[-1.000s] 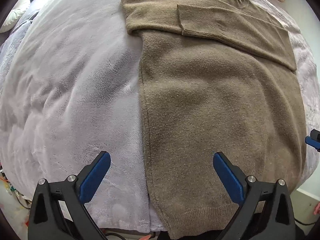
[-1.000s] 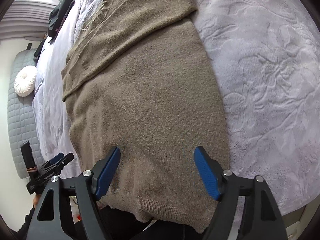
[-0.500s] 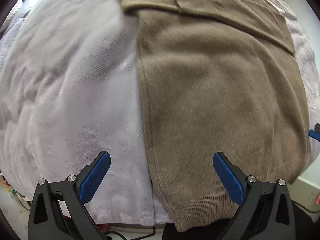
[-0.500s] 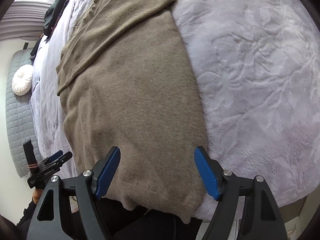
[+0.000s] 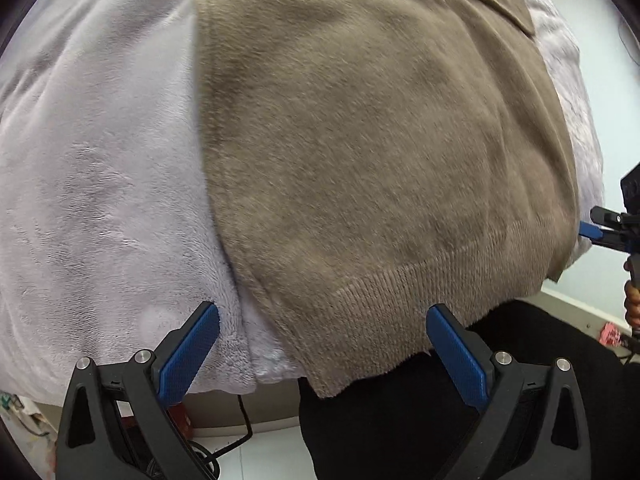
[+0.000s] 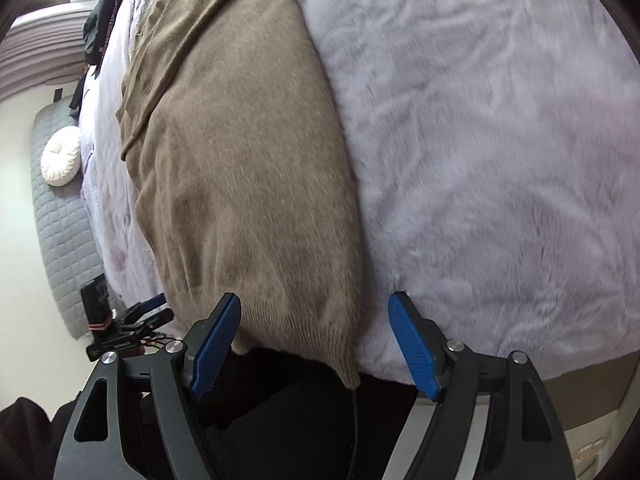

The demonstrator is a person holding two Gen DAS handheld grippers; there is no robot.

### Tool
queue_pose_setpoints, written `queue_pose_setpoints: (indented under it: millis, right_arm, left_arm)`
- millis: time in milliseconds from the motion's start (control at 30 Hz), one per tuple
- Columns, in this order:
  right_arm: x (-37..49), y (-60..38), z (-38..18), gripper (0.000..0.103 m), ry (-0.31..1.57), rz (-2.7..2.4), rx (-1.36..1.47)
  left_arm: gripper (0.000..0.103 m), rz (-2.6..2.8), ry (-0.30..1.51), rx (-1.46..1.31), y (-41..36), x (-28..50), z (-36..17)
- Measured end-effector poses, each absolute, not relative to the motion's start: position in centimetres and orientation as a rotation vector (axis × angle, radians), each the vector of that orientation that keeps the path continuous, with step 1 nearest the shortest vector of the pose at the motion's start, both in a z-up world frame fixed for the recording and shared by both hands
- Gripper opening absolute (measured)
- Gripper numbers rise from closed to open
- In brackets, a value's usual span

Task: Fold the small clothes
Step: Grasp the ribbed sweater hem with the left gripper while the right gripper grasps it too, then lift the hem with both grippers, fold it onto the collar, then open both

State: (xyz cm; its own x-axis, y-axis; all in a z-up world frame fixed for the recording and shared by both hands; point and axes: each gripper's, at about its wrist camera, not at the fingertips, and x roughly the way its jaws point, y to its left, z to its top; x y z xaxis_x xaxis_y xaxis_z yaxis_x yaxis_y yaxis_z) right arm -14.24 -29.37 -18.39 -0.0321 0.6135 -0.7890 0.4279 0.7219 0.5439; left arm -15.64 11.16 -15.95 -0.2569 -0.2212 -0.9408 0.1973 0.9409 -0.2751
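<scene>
LEFT GRIPPER (image 5: 322, 354): blue pads apart, nothing clamped, over near-left hem corner | GARMENT: taupe knitted sweater (image 5: 372, 152) flat on pale lilac plush bed cover (image 5: 96, 184), ribbed hem overhanging near bed edge | RIGHT GRIPPER (image 6: 314, 346): blue pads apart, nothing clamped, straddling near-right hem corner

A brown sweater (image 6: 248, 184) lies flat on a pale fleece blanket (image 6: 488, 168), its ribbed hem hanging over the near edge. The right gripper (image 6: 314, 332) stands wide open, straddling the hem's right corner without touching. At far left, a round white cushion (image 6: 61, 156); the left gripper (image 6: 148, 312) shows near left.
</scene>
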Motion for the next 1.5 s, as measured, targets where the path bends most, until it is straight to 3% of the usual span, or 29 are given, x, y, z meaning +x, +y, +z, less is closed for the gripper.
queue_pose_setpoints:
  millis: [433, 500, 533, 567, 633, 667, 700, 1067, 1500]
  right_arm:
    - [-15.9, -26.8, -20.9, 0.08, 1.699, 0.338, 0.954]
    - [-16.1, -26.5, -21.3, 0.08, 1.696, 0.333, 0.994]
    - [-16.3, -26.3, -21.3, 0.075, 1.696, 0.328, 1.004]
    - [-16.3, -26.2, -21.2, 0.049, 1.696, 0.33, 1.007]
    - [-16.4, -26.0, -21.0, 0.007, 1.697, 0.335, 1.0]
    - [-16.5, -26.0, -20.8, 0.008, 1.688, 0.341, 1.003]
    - [-16.4, -26.0, -20.5, 0.008, 1.675, 0.356, 1.006]
    - [-11.5, -27.3, -14.9, 0.007, 1.304, 0.512, 1.266]
    - [2.2, -29.4, -10.1, 0.008, 0.981, 0.593, 1.339]
  left_arm:
    - [0.101, -0.484, 1.89, -0.132, 10.1, -15.4, -16.9]
    - [0.086, -0.449, 1.871, -0.127, 10.3, -15.6, -17.2]
    - [0.067, -0.425, 1.866, -0.11, 10.5, -15.5, -17.1]
    - [0.051, -0.399, 1.866, -0.094, 10.8, -15.3, -17.2]
    - [0.029, -0.402, 1.858, -0.131, 11.4, -15.0, -17.0]
    - [0.017, -0.417, 1.847, -0.167, 11.8, -14.8, -16.7]
    - [0.012, -0.434, 1.837, -0.187, 12.0, -14.6, -16.4]
    - [0.012, -0.492, 1.596, -0.491, 15.0, -8.0, -10.9]
    - [0.012, -0.469, 1.255, -0.612, 15.4, 4.8, -6.0]
